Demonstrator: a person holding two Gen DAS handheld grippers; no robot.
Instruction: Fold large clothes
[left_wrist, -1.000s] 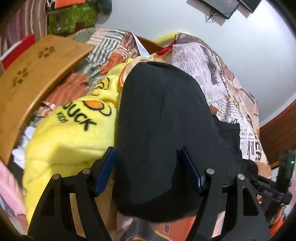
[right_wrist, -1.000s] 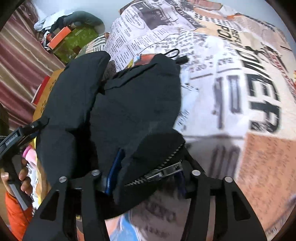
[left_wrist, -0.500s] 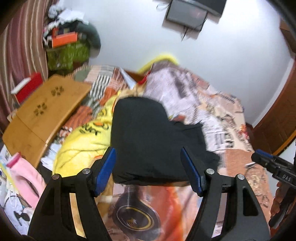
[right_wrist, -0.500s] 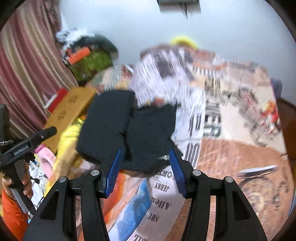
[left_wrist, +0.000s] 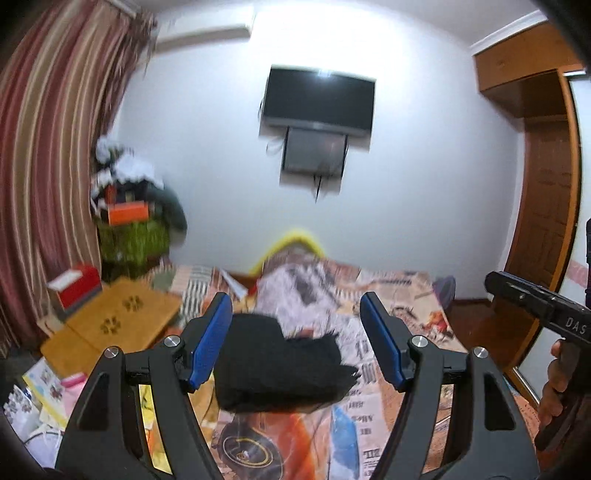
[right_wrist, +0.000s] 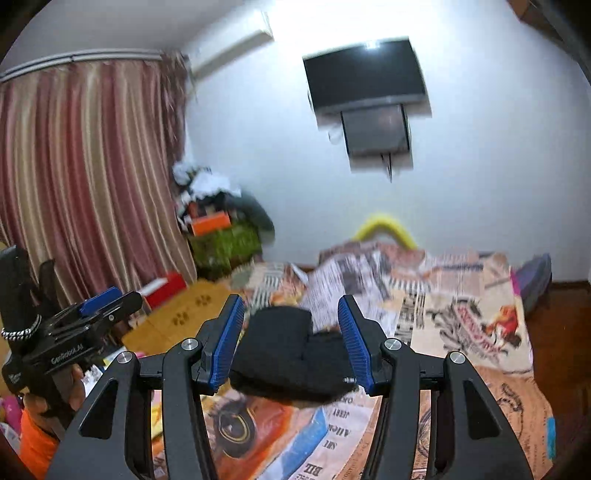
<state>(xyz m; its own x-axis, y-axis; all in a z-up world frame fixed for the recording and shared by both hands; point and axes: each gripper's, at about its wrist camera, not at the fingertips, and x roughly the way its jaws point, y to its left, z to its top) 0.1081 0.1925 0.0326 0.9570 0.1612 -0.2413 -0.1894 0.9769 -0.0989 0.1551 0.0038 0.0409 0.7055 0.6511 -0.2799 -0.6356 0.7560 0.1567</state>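
Note:
A folded black garment (left_wrist: 273, 365) lies on the printed bedspread (left_wrist: 406, 302), well beyond my fingers. My left gripper (left_wrist: 293, 306) hangs in the air above the near part of the bed, open, with nothing between its blue pads (left_wrist: 208, 343). My right gripper (right_wrist: 290, 306) is also raised and open, its pads (right_wrist: 352, 343) framing the same black garment (right_wrist: 284, 354) from a distance without touching it. A zip pull shows at the garment's right edge. Each view catches the other gripper's handle in a person's hand (right_wrist: 70, 384).
A wooden lap table (left_wrist: 122, 325) and a red box (left_wrist: 75, 288) sit left of the bed, with a pile of bags (left_wrist: 133, 236) in the corner. Striped curtain (left_wrist: 44, 166) on the left, wall TV (left_wrist: 319, 98) ahead, wooden wardrobe (left_wrist: 546, 206) on the right.
Both grippers have drawn back and risen from the black garment, which they straddled a second ago. The views have tilted up from the bed to the wall and TV.

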